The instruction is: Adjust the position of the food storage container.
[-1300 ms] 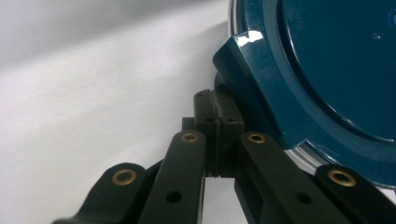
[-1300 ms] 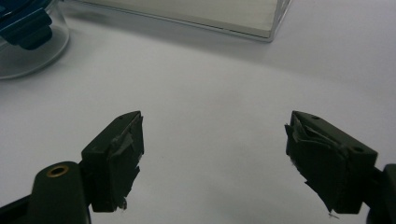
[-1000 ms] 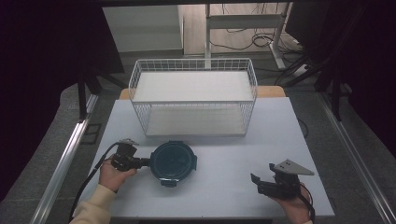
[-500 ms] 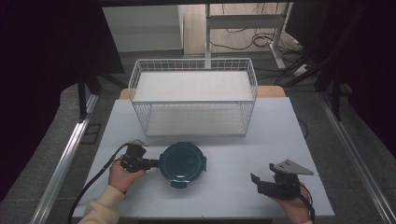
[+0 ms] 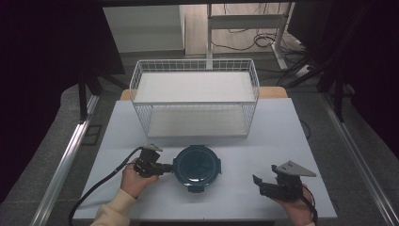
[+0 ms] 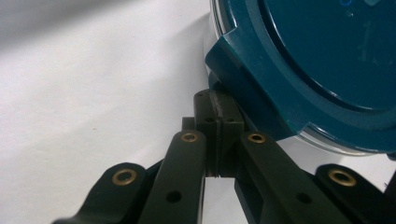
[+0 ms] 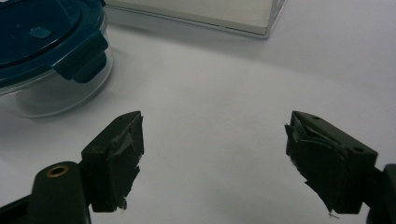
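White surface (image 5: 263,141) under dim surroundings; round clear container with teal clip-on lid (image 5: 197,165) sits near the front edge, centre-left.

Left gripper (image 5: 165,168): jaws fully shut, tips pressed against the container's side latch (image 6: 243,70), gripping nothing. Right gripper (image 5: 258,184): jaws parted and empty, well apart from the container. Risk, judged: a push from closed tips acts off-centre, so the container may spin or slide wide; tips could also catch under the latch and pop it. White wire basket (image 5: 195,101) stands behind, near enough to block a long forward slide. Nothing else lies between the container and the right gripper.
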Demonstrator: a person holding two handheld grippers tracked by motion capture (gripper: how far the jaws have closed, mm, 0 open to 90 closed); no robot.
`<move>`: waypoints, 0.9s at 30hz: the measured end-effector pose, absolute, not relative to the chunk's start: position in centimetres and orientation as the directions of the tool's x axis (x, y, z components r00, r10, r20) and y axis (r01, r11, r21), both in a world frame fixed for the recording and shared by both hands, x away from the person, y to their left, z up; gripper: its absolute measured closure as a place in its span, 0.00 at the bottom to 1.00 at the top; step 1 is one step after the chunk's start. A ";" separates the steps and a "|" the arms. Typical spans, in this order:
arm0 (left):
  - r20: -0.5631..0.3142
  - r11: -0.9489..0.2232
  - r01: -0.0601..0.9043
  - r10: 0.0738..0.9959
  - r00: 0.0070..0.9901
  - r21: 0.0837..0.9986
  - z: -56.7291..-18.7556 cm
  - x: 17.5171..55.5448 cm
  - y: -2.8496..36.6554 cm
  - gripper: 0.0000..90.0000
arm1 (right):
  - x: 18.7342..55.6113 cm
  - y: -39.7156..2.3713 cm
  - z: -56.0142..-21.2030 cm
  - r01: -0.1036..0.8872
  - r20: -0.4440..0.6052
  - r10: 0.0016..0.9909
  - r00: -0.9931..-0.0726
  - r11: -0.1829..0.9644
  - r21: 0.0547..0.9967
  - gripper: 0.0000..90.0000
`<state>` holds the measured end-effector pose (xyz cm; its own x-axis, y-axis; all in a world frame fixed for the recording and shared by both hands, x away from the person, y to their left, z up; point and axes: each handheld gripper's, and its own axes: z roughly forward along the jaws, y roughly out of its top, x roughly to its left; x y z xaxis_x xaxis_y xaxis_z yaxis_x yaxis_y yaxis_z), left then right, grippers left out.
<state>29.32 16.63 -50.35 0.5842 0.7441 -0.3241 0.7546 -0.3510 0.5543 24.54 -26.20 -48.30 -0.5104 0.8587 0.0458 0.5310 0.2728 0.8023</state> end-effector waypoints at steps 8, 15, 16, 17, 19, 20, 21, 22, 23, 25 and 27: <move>-0.288 -0.337 0.731 0.760 0.583 0.593 -49.7 29.2 17.2 1.00 | 24.5 -26.4 -48.2 0.529 0.048 0.860 -0.507 0.267 0.806 0.21; -0.275 -0.225 0.669 0.784 0.556 0.708 -47.3 26.0 18.4 0.99 | 24.5 -26.5 -48.0 0.530 0.055 0.863 -0.501 0.256 0.809 0.21; -0.278 -0.219 0.662 0.781 0.559 0.717 -47.2 25.4 18.4 0.96 | 24.5 -26.4 -48.1 0.529 0.055 0.863 -0.503 0.257 0.808 0.21; -0.279 -0.225 0.659 0.775 0.568 0.718 -47.2 25.1 18.3 0.93 | 24.5 -26.4 -48.1 0.529 0.054 0.862 -0.504 0.259 0.808 0.21; -0.268 -0.228 0.643 0.771 0.578 0.731 -47.1 24.5 18.4 0.82 | 24.5 -26.3 -48.1 0.527 0.051 0.860 -0.508 0.263 0.808 0.21; -0.274 -0.205 0.638 0.775 0.569 0.742 -46.9 24.2 18.5 0.76 | 24.5 -26.2 -48.1 0.526 0.051 0.859 -0.509 0.264 0.808 0.21; -0.285 -0.182 0.636 0.779 0.559 0.750 -46.7 24.0 18.7 0.67 | 24.5 -26.1 -48.1 0.526 0.047 0.858 -0.512 0.270 0.807 0.21; -0.284 -0.172 0.629 0.782 0.556 0.759 -46.6 23.7 18.8 0.58 | 24.5 -26.1 -48.1 0.525 0.045 0.856 -0.516 0.274 0.806 0.21; -0.279 -0.171 0.624 0.783 0.556 0.762 -46.5 23.5 18.9 0.52 | 24.5 -26.1 -48.1 0.523 0.042 0.854 -0.518 0.277 0.806 0.21; -0.270 -0.181 0.626 0.787 0.555 0.759 -46.5 23.3 18.8 0.42 | 24.6 -26.2 -48.2 0.518 0.044 0.849 -0.526 0.280 0.808 0.21; -0.268 -0.185 0.634 0.792 0.549 0.751 -46.7 23.3 18.7 0.37 | 24.7 -26.2 -48.3 0.512 0.039 0.845 -0.534 0.287 0.810 0.21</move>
<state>23.32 18.74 -46.73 0.5491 0.7917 -0.2678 0.6335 -0.1853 0.7512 24.70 -26.18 -48.29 -0.5340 0.8446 0.0386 0.5118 0.2866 0.8099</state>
